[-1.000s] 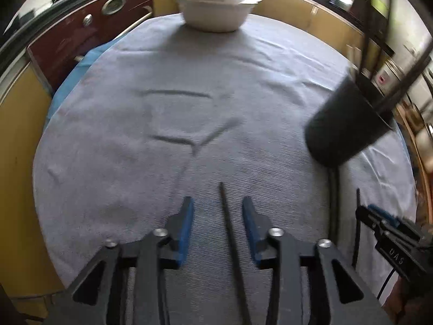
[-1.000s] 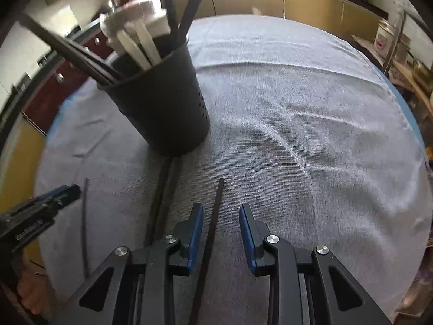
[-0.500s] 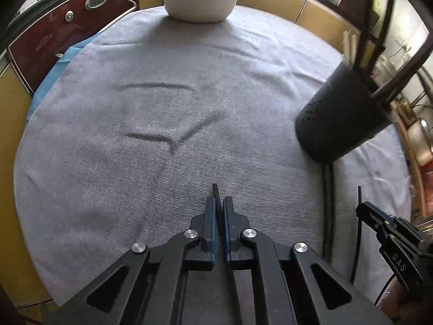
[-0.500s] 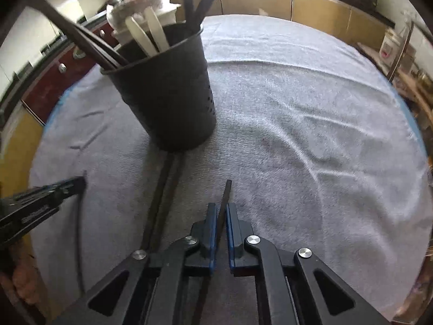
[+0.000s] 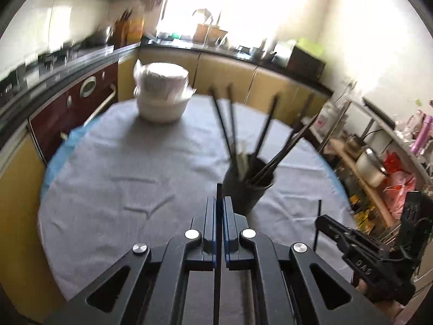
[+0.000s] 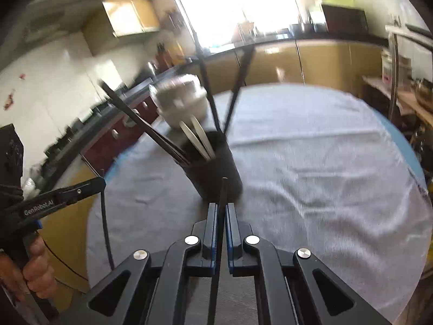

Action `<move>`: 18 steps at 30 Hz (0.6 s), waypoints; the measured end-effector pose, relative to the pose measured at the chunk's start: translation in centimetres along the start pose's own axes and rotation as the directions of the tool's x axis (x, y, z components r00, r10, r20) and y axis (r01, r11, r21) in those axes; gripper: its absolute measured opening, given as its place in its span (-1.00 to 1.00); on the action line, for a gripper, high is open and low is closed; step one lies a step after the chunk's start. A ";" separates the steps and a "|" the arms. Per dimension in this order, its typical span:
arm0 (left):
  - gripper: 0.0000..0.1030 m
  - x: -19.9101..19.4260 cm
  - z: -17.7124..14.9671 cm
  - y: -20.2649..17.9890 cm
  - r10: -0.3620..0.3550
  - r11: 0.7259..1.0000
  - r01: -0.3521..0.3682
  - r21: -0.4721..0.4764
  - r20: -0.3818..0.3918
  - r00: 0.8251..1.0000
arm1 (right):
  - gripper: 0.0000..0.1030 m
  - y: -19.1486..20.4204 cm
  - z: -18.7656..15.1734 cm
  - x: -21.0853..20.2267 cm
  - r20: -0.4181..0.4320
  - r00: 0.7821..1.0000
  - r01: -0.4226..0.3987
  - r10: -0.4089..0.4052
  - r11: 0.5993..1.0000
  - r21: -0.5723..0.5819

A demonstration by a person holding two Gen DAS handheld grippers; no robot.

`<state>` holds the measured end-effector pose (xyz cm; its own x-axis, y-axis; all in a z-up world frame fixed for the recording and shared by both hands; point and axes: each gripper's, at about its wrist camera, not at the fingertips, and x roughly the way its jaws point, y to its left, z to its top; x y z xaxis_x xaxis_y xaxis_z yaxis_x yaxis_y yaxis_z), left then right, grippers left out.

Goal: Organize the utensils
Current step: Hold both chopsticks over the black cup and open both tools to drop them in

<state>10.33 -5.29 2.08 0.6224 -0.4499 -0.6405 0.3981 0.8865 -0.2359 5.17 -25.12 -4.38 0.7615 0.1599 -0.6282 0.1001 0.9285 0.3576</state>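
Observation:
My left gripper [image 5: 219,203] is shut on a black chopstick [image 5: 218,189], lifted off the grey cloth, its tip poking past the pads. My right gripper [image 6: 221,208] is likewise shut on a second black chopstick [image 6: 223,189], also raised. A black perforated utensil holder [image 5: 247,189] [image 6: 213,173] stands on the table ahead of both, holding several black chopsticks and pale flat utensils. The right gripper with its chopstick shows at the lower right of the left wrist view [image 5: 322,218]. The left gripper with its chopstick shows at the left of the right wrist view [image 6: 101,182].
A round table [image 5: 108,168] under a grey cloth carries a stack of white bowls [image 5: 161,94] at its far side. Kitchen cabinets and a counter ring the table. A cluttered shelf [image 5: 379,168] stands to the right. A person's hand [image 6: 32,265] holds the left gripper's handle.
Both grippers closed on the chopsticks lying between their fingers, then rose off the cloth and tilted up, so the holder's top and the kitchen came into view.

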 end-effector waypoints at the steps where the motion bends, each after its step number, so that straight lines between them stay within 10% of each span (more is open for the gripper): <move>1: -0.92 -0.4 0.2 -0.4 -0.005 1.000 0.005 0.003 0.013 1.000 | -0.89 0.3 0.0 -0.3 0.019 1.000 -0.002 0.002 1.000 -0.007; 18: -0.92 -4.0 3.3 -3.6 -0.057 0.997 0.045 0.070 0.189 0.980 | -0.89 2.3 3.9 -5.9 0.284 0.958 -0.037 0.033 0.999 0.008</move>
<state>8.59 -7.01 7.88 0.7149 -0.5122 -0.4760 0.4717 0.8558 -0.2123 3.43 -25.22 2.82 0.9150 0.0888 -0.3937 0.0769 0.9193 0.3859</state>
